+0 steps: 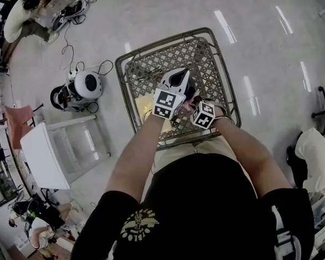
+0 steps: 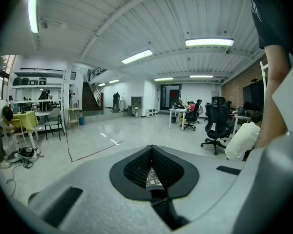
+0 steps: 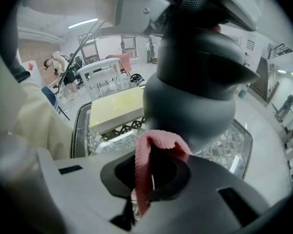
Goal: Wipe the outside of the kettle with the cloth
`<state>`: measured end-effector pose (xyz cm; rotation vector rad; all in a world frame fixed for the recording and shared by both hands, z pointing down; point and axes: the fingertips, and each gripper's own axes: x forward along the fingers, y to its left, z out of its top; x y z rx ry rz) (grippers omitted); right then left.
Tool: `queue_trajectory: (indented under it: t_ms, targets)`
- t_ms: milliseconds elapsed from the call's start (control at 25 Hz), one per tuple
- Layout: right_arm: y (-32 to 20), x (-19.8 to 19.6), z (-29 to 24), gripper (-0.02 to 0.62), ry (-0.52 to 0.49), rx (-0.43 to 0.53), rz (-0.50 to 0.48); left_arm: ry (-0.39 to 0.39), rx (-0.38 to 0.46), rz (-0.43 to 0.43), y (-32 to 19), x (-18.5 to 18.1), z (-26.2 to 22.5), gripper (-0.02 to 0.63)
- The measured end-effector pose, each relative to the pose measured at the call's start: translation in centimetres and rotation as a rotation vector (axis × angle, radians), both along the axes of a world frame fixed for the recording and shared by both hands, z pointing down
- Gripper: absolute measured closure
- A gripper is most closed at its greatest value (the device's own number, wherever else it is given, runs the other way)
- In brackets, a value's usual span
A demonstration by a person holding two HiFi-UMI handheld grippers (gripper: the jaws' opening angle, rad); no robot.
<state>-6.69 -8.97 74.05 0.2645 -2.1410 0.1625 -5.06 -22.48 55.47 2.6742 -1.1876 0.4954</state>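
In the head view, the person's two forearms reach over a metal wire-lattice table with a raised rim (image 1: 206, 64). The left gripper (image 1: 179, 76), pale grey with a black opening, points away from the body. The right gripper (image 1: 193, 102) sits just beside it on the right, and their marker cubes nearly touch. A pale yellow flat slab (image 1: 143, 103) lies on the lattice to the left of the left gripper. A white round appliance (image 1: 86, 84) stands on the floor, well apart from the table.

The left gripper view looks across a large room with a red tape line (image 2: 95, 152) on the shiny floor and a black office chair (image 2: 215, 123). The black ribbed pads (image 2: 136, 167) lean together and meet at their tips. Only a sliver of lattice shows below them, and nothing is visible between them.

In the right gripper view, the jaws are closed tight on a pink ribbed cloth (image 3: 144, 160), which hangs through the black opening. Its folded top lies against the lower belly of the dark grey rounded kettle (image 3: 195, 91). The kettle fills the middle of the view above the table, with its base hidden. The left gripper's pale housing sits over the kettle's top, but whether it grips it cannot be told. The yellow slab lies behind and to the left.
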Motion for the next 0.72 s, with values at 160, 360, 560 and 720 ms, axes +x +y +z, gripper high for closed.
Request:
queue_trajectory:
  t_ms: [160,360,560,720]
  targets:
    - [-0.6,0.9,0.9,0.577,0.049,0.037,-0.056,0.016,-0.005,0.002,0.1,0.0,0.0,0.601]
    - [-1.2,1.8,1.4,0.577,0.126,0.081,-0.175,0.039,-0.020,-0.009,-0.2,-0.1,-0.3,0.601]
    - [-2.4,2.7,1.9,0.577,0.177,0.121,-0.244,0.012,-0.002,-0.006,0.0,-0.1,-0.2,0.601]
    - [-4.7,3.5,2.4,0.577,0.241,0.203,-0.315,0.032,-0.010,0.002,-0.1,-0.1,-0.2,0.601]
